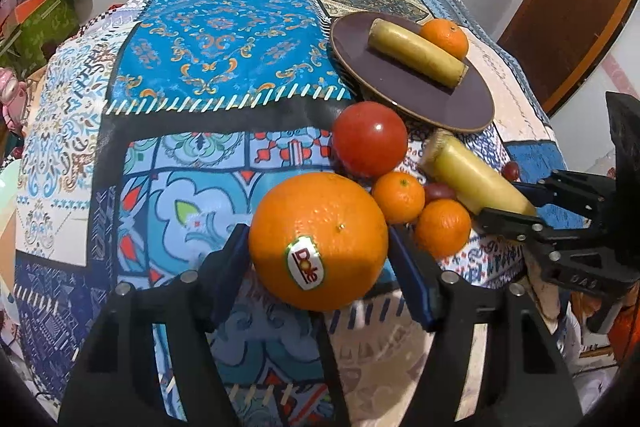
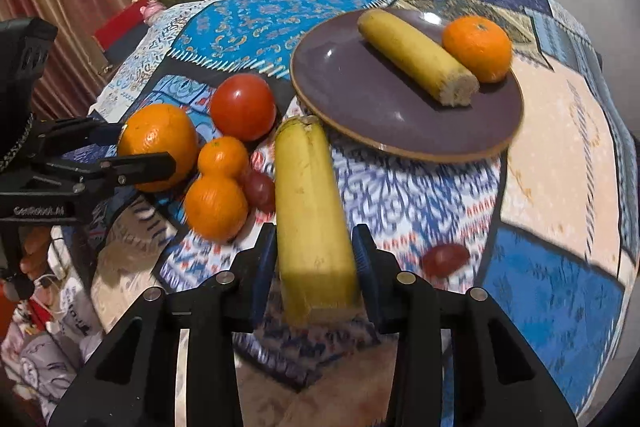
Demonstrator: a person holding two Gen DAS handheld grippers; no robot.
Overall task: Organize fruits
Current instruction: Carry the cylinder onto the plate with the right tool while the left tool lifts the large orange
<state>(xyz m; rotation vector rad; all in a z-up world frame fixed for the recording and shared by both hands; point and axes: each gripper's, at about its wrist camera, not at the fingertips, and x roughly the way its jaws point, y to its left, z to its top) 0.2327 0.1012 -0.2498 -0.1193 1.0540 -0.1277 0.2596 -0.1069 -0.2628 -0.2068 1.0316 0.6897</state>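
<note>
**Both grippers loaded at the table's near edge**

My left gripper (image 1: 318,247) clamps the large orange (image 1: 318,241); my right gripper (image 2: 315,259) clamps the banana piece (image 2: 310,219). A patchwork tablecloth (image 1: 208,39) covers the table. The purple plate (image 2: 360,95) sits beyond, bare cloth to its left.

My path to the plate (image 2: 340,75) from the right runs over open tablecloth (image 2: 420,195), with one grape (image 2: 446,259) lying loose there. On my left, the tomato (image 1: 370,139) and two mandarins (image 1: 398,197) crowd the way. The plate's near half is bare.
</note>
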